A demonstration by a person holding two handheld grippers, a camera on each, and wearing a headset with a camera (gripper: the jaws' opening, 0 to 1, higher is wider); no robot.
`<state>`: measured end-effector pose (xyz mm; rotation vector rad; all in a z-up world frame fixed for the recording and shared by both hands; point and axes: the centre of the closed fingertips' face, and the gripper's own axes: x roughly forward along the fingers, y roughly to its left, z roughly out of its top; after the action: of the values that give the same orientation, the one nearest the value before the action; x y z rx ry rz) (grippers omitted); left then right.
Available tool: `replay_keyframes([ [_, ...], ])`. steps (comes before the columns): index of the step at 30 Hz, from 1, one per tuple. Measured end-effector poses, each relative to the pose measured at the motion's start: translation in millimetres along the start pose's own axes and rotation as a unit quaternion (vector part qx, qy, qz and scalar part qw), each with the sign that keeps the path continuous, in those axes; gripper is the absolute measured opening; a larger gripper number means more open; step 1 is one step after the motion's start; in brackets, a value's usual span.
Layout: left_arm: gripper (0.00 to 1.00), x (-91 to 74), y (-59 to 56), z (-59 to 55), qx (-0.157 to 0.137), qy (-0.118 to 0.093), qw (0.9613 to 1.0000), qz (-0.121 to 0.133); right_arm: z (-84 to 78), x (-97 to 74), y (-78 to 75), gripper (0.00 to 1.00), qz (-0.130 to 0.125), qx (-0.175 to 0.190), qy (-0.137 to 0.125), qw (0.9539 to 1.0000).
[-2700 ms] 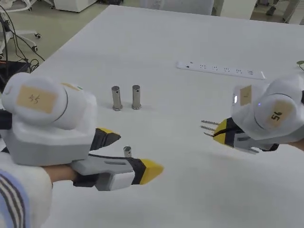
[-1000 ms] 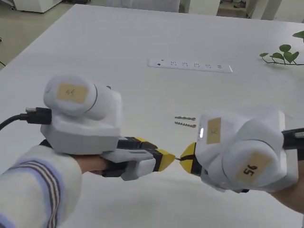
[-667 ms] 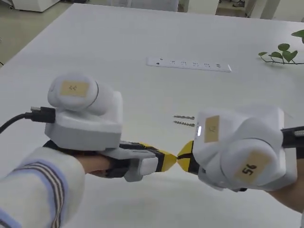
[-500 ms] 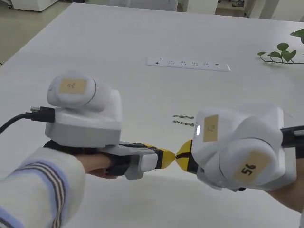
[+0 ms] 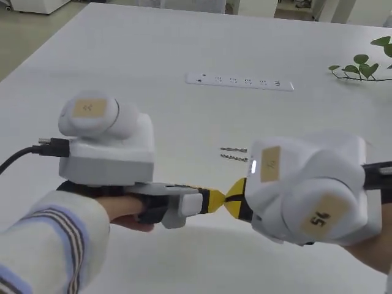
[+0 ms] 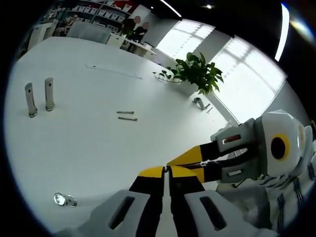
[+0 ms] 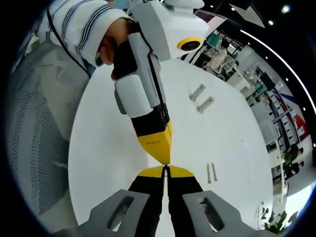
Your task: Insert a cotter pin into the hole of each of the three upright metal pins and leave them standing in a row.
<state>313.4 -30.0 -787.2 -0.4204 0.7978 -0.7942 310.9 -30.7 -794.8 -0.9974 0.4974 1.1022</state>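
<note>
Mid-task | left gripper (image 5: 215, 199) and right gripper (image 5: 233, 197) meet tip to tip, jaws closed, likely aligning parts; contents too small to tell | 2 cotter pins (image 5: 233, 154) wait nearby | 2 metal pins (image 6: 30, 98) upright

The left tool (image 5: 215, 200) and right tool (image 5: 233, 197) share bulky white housings, grey bodies and black jaws tipped yellow. A black cable (image 5: 21, 157) enters the left one at nine o'clock. The right one's tan sticker (image 5: 321, 217) bears two handwritten digits. The sleeve (image 5: 43, 245) is white with blue and brown stripes.
</note>
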Motion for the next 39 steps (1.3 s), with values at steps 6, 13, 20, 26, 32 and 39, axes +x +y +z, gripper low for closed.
replay_keyframes([
  [6,0.01,-0.6,-0.6,-1.0,-0.008,0.004,1.0000,-0.003,0.0,-1.1,1.2,0.02,-0.001,0.004,-0.005,1.0000],
  [13,0.01,-3.9,-1.6,-2.1,0.002,0.010,0.9999,-0.011,2.9,-2.3,2.1,0.02,0.001,-0.006,-0.012,0.9999],
  [20,0.01,-6.9,-2.2,-3.8,0.011,0.014,0.9998,-0.013,5.0,-2.7,4.4,0.02,0.004,-0.010,-0.015,0.9998],
  [26,0.00,-8.6,-0.5,-14.7,0.029,0.039,0.9987,-0.012,6.6,-3.6,5.0,0.02,0.006,-0.021,-0.017,0.9996],
  [32,0.00,-8.3,-1.4,-9.0,0.029,0.022,0.9992,-0.015,6.5,-3.7,5.5,0.02,0.010,-0.028,-0.016,0.9994],
  [39,0.02,-9.4,-3.2,-8.5,0.015,0.023,0.9994,-0.021,5.7,-3.0,5.5,0.02,0.010,-0.025,-0.015,0.9995],
])
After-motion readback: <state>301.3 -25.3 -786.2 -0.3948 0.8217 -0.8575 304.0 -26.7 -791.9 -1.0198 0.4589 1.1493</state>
